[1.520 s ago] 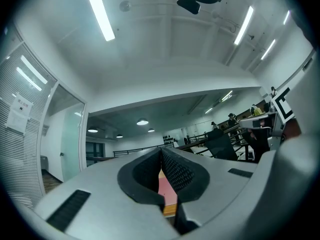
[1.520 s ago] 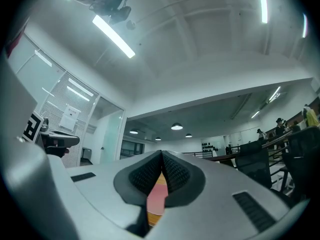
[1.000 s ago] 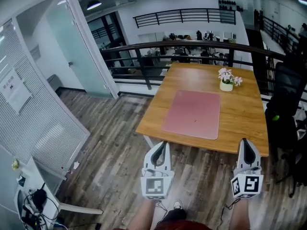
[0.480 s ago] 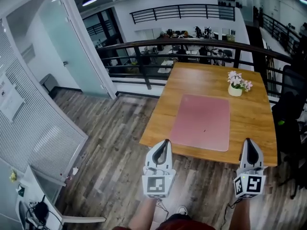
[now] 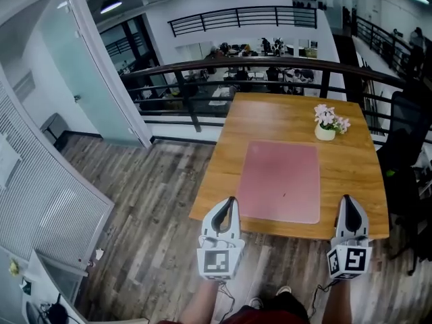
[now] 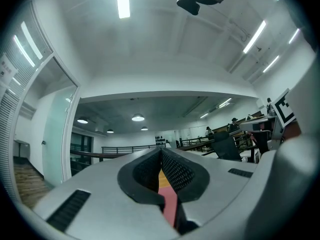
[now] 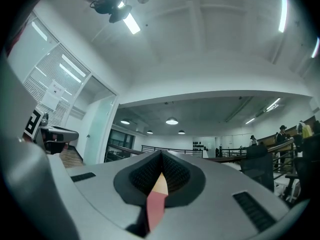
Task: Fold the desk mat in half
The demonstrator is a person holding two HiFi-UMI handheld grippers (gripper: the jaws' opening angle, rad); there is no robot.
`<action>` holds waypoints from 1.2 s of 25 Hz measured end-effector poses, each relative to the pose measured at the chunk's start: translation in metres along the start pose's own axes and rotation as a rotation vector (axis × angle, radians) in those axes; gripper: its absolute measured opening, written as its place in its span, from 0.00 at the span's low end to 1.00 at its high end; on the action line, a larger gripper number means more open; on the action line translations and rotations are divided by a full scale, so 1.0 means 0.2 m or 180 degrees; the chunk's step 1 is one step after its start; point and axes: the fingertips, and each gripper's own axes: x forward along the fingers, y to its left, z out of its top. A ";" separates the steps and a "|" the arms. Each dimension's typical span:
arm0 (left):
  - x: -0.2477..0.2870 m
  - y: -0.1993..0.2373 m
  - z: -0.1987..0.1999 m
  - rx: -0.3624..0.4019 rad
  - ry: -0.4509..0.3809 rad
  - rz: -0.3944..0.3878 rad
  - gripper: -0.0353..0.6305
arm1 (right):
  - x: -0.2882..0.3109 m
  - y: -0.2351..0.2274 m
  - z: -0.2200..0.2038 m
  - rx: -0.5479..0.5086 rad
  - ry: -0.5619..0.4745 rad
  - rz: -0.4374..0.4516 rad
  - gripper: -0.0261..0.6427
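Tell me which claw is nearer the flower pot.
Right. The right claw is at the table's near edge, roughly in line with the flower pot; the left claw is by its near-left corner.

Pink desk mat [image 5: 282,181], orange-brown wood-grain table [image 5: 270,117], white-and-pink flowers [image 5: 329,118]

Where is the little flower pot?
In the head view, the flower pot sits far right on the wooden table, just beyond the desk mat.

floor [image 5: 155,208]: wood planks | railing [image 5: 270,65] — black | glass wall [image 5: 88,73] left | ceiling lights [image 5: 111,7] lit
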 end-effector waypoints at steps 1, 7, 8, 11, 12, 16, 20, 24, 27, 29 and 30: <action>0.04 0.00 0.00 -0.0037 -0.0024 -0.0002 0.08 | 0.03 -0.02 -0.01 -0.0008 -0.0004 -0.0005 0.06; 0.33 -0.03 -0.08 0.0037 0.0001 -0.0025 0.08 | 0.28 -0.18 -0.08 0.0037 -0.0030 -0.0053 0.06; 0.39 -0.04 -0.09 0.0050 0.0018 -0.0026 0.08 | 0.33 -0.21 -0.09 0.0064 -0.0029 -0.0052 0.06; 0.59 -0.06 -0.10 0.0035 0.0027 -0.0001 0.08 | 0.50 -0.32 -0.13 0.0098 -0.0018 -0.0037 0.06; 0.66 -0.06 -0.11 0.0033 0.0026 0.0012 0.08 | 0.56 -0.36 -0.14 0.0084 -0.0011 -0.0029 0.06; 0.92 -0.09 -0.10 0.0010 -0.0017 0.0057 0.08 | 0.81 -0.51 -0.17 0.0099 -0.0002 0.0001 0.06; 1.16 -0.12 -0.12 0.0007 -0.0035 0.0105 0.08 | 1.01 -0.64 -0.23 0.0109 -0.0034 0.0054 0.06; 1.36 -0.17 -0.14 0.0039 -0.0066 0.0117 0.08 | 1.19 -0.76 -0.29 0.0155 -0.0038 0.0091 0.06; 1.44 -0.18 -0.15 0.0062 -0.0050 0.0130 0.08 | 1.28 -0.80 -0.32 0.0184 -0.0042 0.0141 0.06; 1.48 -0.17 -0.17 0.0077 -0.0026 0.0132 0.08 | 1.32 -0.81 -0.33 0.0192 -0.0048 0.0149 0.06; 1.50 -0.17 -0.17 0.0086 -0.0023 0.0129 0.08 | 1.34 -0.82 -0.33 0.0190 -0.0057 0.0152 0.06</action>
